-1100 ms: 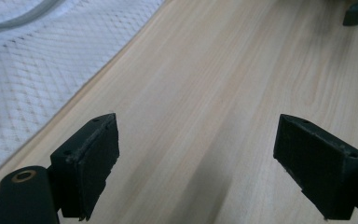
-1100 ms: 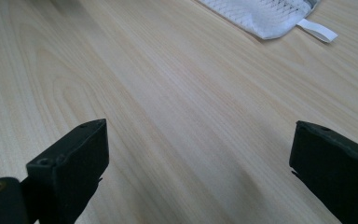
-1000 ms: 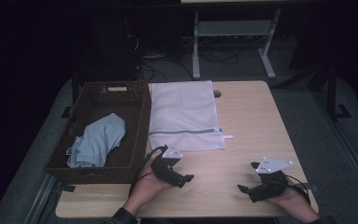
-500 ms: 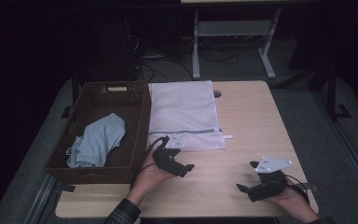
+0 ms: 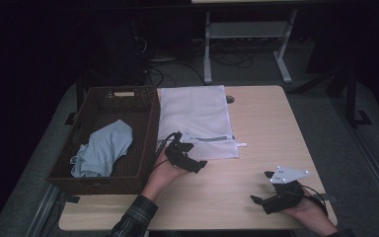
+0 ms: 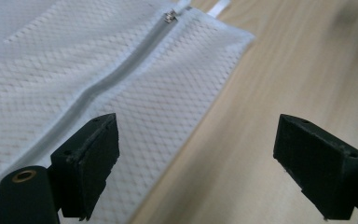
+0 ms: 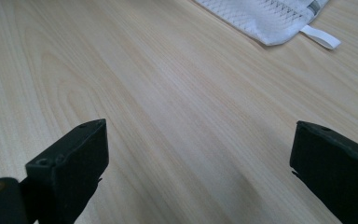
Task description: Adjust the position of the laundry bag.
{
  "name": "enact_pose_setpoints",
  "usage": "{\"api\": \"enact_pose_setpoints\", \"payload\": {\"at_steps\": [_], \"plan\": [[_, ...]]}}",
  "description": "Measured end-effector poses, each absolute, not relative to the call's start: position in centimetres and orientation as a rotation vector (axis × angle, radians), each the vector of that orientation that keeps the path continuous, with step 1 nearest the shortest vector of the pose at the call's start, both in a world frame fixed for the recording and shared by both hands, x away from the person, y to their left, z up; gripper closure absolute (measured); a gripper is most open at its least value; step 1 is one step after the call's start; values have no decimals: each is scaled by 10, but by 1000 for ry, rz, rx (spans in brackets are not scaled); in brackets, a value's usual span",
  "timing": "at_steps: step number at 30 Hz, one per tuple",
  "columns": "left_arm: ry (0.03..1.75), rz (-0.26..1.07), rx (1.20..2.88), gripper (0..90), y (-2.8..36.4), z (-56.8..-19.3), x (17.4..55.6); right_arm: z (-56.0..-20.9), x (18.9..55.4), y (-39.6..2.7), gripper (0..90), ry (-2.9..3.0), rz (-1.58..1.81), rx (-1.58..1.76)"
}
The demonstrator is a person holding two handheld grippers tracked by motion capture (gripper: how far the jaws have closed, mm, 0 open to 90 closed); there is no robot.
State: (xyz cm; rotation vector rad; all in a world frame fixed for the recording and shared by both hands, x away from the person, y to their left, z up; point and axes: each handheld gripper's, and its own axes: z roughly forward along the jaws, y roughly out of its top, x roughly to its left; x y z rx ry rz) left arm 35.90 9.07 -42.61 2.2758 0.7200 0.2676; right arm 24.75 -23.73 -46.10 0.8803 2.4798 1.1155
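Note:
A white mesh laundry bag (image 5: 196, 117) lies flat on the wooden table (image 5: 271, 128), beside a brown wicker basket (image 5: 150, 126). Its zipper (image 6: 121, 71) runs along the near edge, with the pull (image 6: 169, 17) at the end. My left gripper (image 5: 196, 157) hovers open over the bag's near edge. In the left gripper view (image 6: 198, 140), one jaw is over the mesh and the other over bare wood. My right gripper (image 5: 260, 186) stands open near the front right of the table, above bare wood (image 7: 196, 140), with the bag's corner tab (image 7: 321, 37) farther off.
The basket holds a crumpled light blue cloth (image 5: 104, 147). Table legs and cables (image 5: 212, 59) stand on the dark floor behind the table. A small dark spot (image 5: 229, 99) marks the table beside the bag's far corner.
My left gripper has moved forward, away from the table's front edge and up to the bag's near edge. The right gripper has barely shifted.

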Motion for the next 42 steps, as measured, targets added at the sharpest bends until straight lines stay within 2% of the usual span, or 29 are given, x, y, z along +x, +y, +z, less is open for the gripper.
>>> {"api": "enact_pose_setpoints", "payload": {"at_steps": [10,28,32,39,42], "plan": [[819,327,2231,138,89,-426,391,-461,248,-239,36,2478,1120,885],[919,342,2147,146,89,-416,443,-462,249,-240,38,2476,1118,886],[939,361,2135,175,87,-416,454,-461,249,-240,39,2475,1123,892],[968,379,2115,307,86,-415,476,-462,248,-241,40,2475,1123,892],[977,393,2120,392,86,-416,482,-462,249,-241,41,2476,1126,892]]}}
